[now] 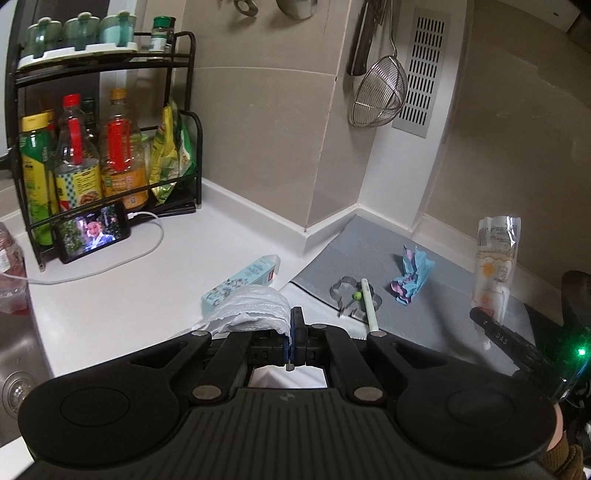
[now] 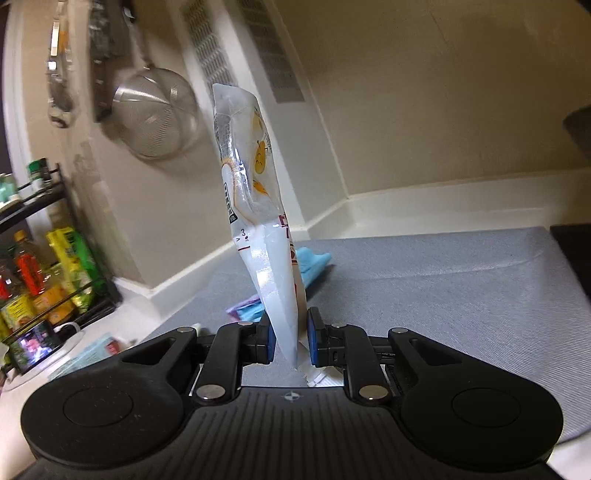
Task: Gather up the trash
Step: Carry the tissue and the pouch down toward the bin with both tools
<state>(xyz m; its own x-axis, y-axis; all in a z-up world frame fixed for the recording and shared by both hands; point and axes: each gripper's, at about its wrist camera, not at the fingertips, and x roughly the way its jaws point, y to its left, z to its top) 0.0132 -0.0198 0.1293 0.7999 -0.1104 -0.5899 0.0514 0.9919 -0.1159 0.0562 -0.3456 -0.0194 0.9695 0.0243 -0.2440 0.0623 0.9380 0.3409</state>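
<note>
Currently, my left gripper (image 1: 293, 334) has its fingers pressed together on a crumpled white plastic bag (image 1: 255, 308); the pinch point is mostly covered by the bag, and the bag's lower part is hidden behind the gripper body. I cannot tell whether the bag holds anything. My right gripper (image 2: 290, 341) has its fingers pinching the lower end of a clear printed pouch (image 2: 255, 206), which stands upright above the gripper. The pouch bottom is cut off behind the gripper body in the right wrist view. In the left wrist view the same pouch (image 1: 496, 258) appears at the right edge, held above the grey mat (image 1: 369, 251).

On the mat lie a crumpled blue and purple wrapper (image 1: 412, 275), a metal flower-shaped cutter (image 1: 352, 295) and a pale stick (image 1: 369, 304) lying across the cutter. A pale blue carton (image 1: 243, 282) lies on the white counter (image 1: 110, 295), partly hidden by the bag.

A black rack (image 1: 103, 147) at the back left holds sauce bottles (image 1: 77, 162) and green-yellow packets (image 1: 171, 155); its upper shelf carries lidded jars (image 1: 79, 31). Their contents are hard to make out. A phone (image 1: 92, 230) leans against the rack with its cable attached. A wire strainer (image 1: 380, 94) hangs on the wall. The sink (image 1: 14, 365) is cut off at the left edge.
</note>
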